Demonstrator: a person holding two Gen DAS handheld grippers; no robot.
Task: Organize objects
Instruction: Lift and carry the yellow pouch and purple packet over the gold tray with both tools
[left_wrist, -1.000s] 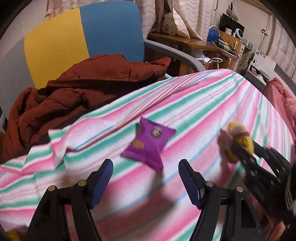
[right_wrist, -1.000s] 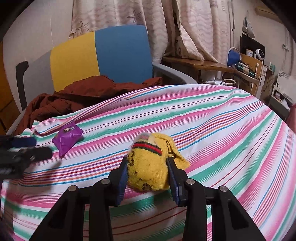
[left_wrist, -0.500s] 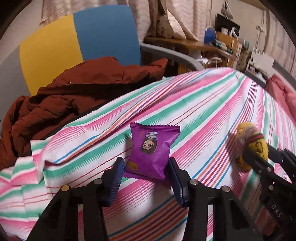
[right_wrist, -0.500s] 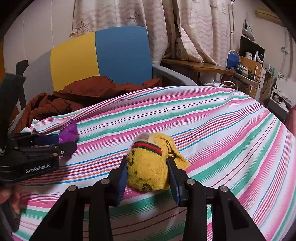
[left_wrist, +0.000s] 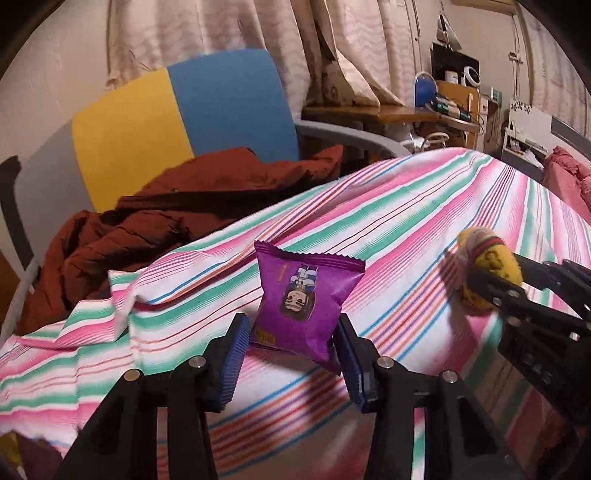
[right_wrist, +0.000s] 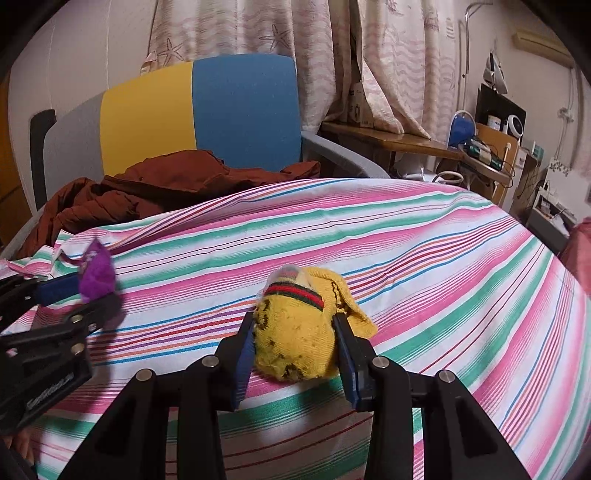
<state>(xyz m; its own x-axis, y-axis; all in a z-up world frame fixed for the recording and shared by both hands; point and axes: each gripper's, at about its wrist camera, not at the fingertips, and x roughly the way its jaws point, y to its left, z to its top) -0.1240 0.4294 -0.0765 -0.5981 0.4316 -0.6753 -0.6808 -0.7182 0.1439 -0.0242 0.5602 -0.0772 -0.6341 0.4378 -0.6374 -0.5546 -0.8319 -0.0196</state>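
A purple snack packet (left_wrist: 303, 302) stands tilted up between the blue pads of my left gripper (left_wrist: 291, 328), which is shut on its lower end just above the striped cloth (left_wrist: 406, 221). In the right wrist view the same packet (right_wrist: 96, 275) shows at the far left, in the left gripper (right_wrist: 92, 295). My right gripper (right_wrist: 294, 328) is shut on a rolled yellow sock (right_wrist: 295, 343) with a red and green band, resting on the cloth. The left wrist view shows that sock (left_wrist: 491, 254) and the right gripper (left_wrist: 495, 269) at the right edge.
Behind the cloth stands a yellow and blue chair (right_wrist: 240, 110) with a rust-brown jacket (left_wrist: 166, 221) heaped on its seat. A wooden desk (right_wrist: 406, 140) with cluttered small items and curtains fills the back right. The cloth's folded corner (left_wrist: 122, 295) lies at the left.
My left gripper moved forward over the purple packet and shut on it, and the packet now stands raised off the cloth. The right gripper and sock stayed put.
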